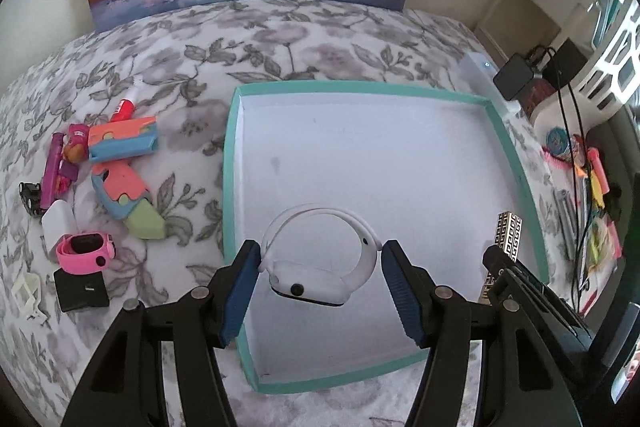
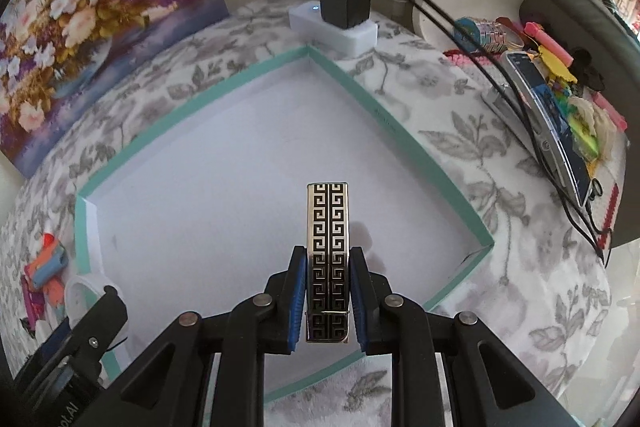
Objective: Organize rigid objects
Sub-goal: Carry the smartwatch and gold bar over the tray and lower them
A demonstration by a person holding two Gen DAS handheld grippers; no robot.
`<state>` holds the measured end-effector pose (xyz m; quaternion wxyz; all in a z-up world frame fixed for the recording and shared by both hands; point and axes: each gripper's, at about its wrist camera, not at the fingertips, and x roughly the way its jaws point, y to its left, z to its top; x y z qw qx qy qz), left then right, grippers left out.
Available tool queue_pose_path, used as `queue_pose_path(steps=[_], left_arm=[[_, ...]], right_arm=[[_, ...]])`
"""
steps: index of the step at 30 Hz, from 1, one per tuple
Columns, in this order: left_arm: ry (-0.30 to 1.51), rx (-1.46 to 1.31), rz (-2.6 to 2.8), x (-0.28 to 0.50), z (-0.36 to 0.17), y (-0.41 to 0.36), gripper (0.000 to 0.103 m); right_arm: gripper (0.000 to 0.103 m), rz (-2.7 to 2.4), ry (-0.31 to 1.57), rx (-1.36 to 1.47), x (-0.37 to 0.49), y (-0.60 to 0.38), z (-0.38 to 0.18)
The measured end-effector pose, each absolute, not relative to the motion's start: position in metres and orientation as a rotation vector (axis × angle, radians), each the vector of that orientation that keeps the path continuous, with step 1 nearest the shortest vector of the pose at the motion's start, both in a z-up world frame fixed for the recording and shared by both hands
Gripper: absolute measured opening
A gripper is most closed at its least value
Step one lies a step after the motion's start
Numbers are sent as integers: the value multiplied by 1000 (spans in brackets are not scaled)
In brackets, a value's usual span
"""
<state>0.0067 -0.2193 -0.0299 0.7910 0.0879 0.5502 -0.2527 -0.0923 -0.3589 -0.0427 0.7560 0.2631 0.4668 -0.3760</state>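
Over the teal-rimmed tray (image 1: 230, 163), 2 loaded claws hang close together.

The left claw (image 1: 318, 259) pinches a white smartwatch (image 1: 320, 259) by its looped strap; the right claw (image 2: 328, 291), pressed tight, grips a key-patterned lighter (image 2: 327, 251) upright. Risks, as I judge them: the watch's curved band could slip or swing free, the tall lighter could topple on release, and the claws could bump. Toys (image 1: 120, 147) wait on the floral worktop (image 1: 180, 67) beside the tray.
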Motion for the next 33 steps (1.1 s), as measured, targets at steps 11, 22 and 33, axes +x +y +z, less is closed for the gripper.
queue_pose_path(steps=[11,22,33], left_arm=[[1213,219,-520,8,-37,-217,65],[1224,211,-499,12,-35,-211,76],[1196,165,-415,24,-23,-190,78]], right_arm=[[22,-795,1021,555,-90,-353,-40],[23,-782,1007,544,-88,-349,-34],[25,-785,995,528,-88,-346,-29]])
